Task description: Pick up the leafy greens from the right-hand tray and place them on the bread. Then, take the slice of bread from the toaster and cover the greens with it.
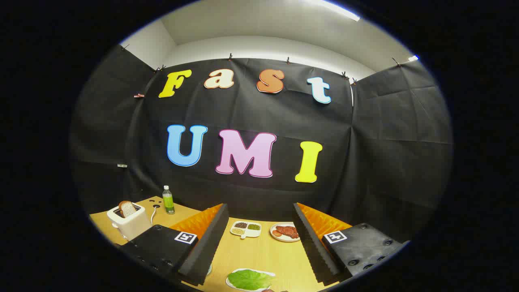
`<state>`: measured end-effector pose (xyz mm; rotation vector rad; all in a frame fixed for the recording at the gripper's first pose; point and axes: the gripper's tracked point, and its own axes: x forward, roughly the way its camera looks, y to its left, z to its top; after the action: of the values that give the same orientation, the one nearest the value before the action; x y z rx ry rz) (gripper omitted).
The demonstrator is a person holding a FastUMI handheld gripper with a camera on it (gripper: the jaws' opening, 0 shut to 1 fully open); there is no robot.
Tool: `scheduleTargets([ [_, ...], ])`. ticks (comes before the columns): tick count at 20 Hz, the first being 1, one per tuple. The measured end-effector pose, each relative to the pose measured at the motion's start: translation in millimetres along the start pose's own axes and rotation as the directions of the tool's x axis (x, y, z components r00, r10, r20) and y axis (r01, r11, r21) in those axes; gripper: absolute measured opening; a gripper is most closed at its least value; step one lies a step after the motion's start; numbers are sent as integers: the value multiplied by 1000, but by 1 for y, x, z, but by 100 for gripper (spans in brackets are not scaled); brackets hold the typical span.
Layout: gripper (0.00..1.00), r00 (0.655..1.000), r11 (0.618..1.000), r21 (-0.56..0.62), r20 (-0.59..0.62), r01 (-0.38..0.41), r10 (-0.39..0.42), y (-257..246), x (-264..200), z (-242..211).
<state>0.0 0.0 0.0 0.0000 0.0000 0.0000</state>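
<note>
Jaws spread wide, holding nothing; leafy greens on a tray between them, toaster at ten o'clock.

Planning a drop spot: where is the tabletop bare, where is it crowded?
Bare: the table between the open gripper fingers, from the leafy greens up to the divided dish and meat plate. Crowded: toaster, bottle corner.

Wooden table: toaster, bottle, divided dish, meat plate, greens tray.
</note>
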Motion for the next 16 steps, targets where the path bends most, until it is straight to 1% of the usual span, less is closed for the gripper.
scheduleTargets([
  [7,97,1000,999,31,-28,13,-13,21,5,-10],
  [14,97,999,1000,12,-39,26,-26,26,5,-12],
  [16,97,999,1000,10,-26,29,-29,26,4,-7],
])
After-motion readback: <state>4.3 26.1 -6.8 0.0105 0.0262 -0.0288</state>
